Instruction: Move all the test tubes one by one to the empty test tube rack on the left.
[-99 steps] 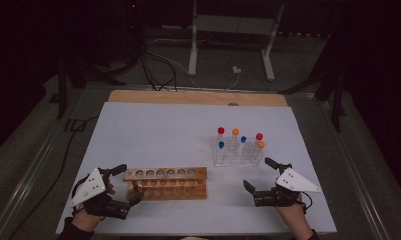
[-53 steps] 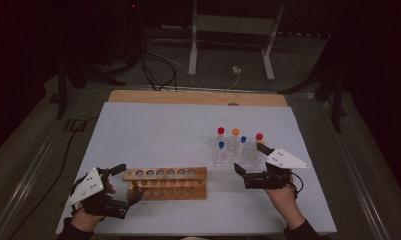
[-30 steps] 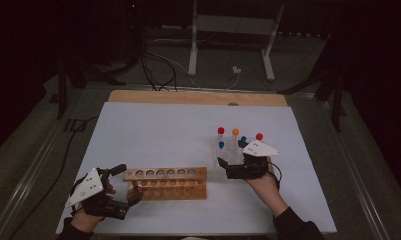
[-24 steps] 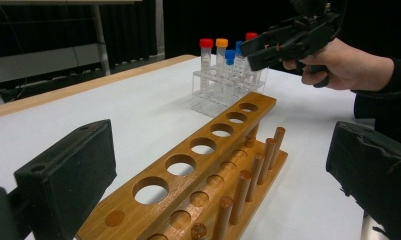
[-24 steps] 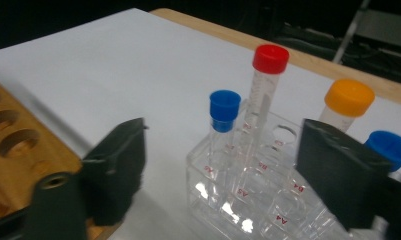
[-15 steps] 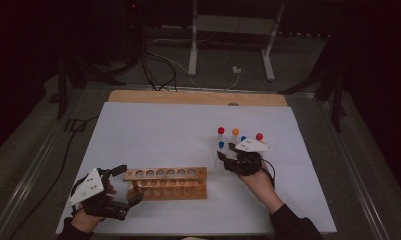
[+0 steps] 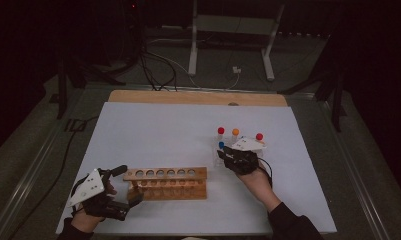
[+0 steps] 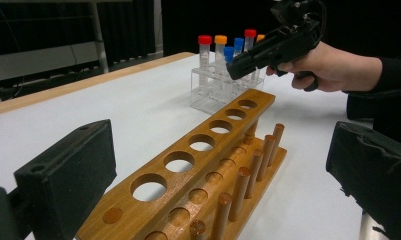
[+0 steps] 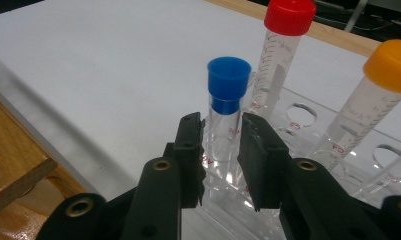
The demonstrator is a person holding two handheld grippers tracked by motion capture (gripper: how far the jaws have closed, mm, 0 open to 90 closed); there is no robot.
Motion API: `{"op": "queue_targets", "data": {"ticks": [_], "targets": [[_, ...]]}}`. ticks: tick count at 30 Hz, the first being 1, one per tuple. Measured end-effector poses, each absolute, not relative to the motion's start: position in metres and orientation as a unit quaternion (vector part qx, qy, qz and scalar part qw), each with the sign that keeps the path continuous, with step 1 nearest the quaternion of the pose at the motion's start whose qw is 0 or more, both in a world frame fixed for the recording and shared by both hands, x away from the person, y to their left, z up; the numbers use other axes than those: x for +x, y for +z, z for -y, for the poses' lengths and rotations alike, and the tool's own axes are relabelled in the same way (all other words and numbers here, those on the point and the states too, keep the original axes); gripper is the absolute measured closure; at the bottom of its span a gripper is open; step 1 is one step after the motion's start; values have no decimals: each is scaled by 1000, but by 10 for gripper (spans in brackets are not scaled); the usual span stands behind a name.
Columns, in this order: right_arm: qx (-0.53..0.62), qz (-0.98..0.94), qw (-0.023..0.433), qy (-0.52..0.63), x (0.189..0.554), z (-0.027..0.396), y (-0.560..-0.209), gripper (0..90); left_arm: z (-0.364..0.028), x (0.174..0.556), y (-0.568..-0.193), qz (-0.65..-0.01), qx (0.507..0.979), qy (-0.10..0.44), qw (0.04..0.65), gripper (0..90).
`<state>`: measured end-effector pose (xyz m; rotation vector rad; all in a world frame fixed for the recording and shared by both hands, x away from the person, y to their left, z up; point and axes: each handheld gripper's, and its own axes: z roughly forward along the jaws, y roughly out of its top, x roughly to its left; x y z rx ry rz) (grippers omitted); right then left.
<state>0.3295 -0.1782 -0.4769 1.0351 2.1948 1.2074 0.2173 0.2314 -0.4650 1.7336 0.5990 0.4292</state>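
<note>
Your right gripper (image 9: 222, 150) has just been closing its jaws, and they now pinch the clear body of the blue-capped tube (image 9: 228, 112) just under its cap; the tube stands upright in the clear plastic rack (image 9: 308, 117).

Take that rack as your landmark. In the left gripper view you can count five capped tubes in it: two red, two blue, one orange, with a further orange cap half hidden behind your right hand, so the full count isn't certain. Each tube is a slim, see-through cylinder with printed graduation marks and a smooth, round screw cap. The red-capped tube (image 9: 283, 55) stands just behind the gripped one, and the orange-capped tube (image 9: 373, 95) is in a neighbouring hole. The rack itself is glossy and transparent, with round holes in its top plate.

Nearer you from the clear rack lies one wooden rack (image 7: 165, 182): warm, varnished timber, a top bar with six round holes and a row of upright dowel pegs along its side.

Your left gripper (image 7: 119, 192) sits at the wooden rack's far end from the clear rack, its two matte black jaws spread wide, one either side of that end without pressing it.
</note>
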Motion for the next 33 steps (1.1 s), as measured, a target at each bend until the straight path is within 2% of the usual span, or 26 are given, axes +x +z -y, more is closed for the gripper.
{"op": "queue_targets", "data": {"ticks": [6,23,33], "targets": [[372,-792,215,435,330,177,-477,767,-231,217,-465,-257,744,184,588,5],[345,-781,242,461,320,183,-449,771,-230,218,-459,-260,747,181,584,5],[324,-774,257,479,310,184,-427,771,-228,224,-433,-266,734,178,599,5]]}}
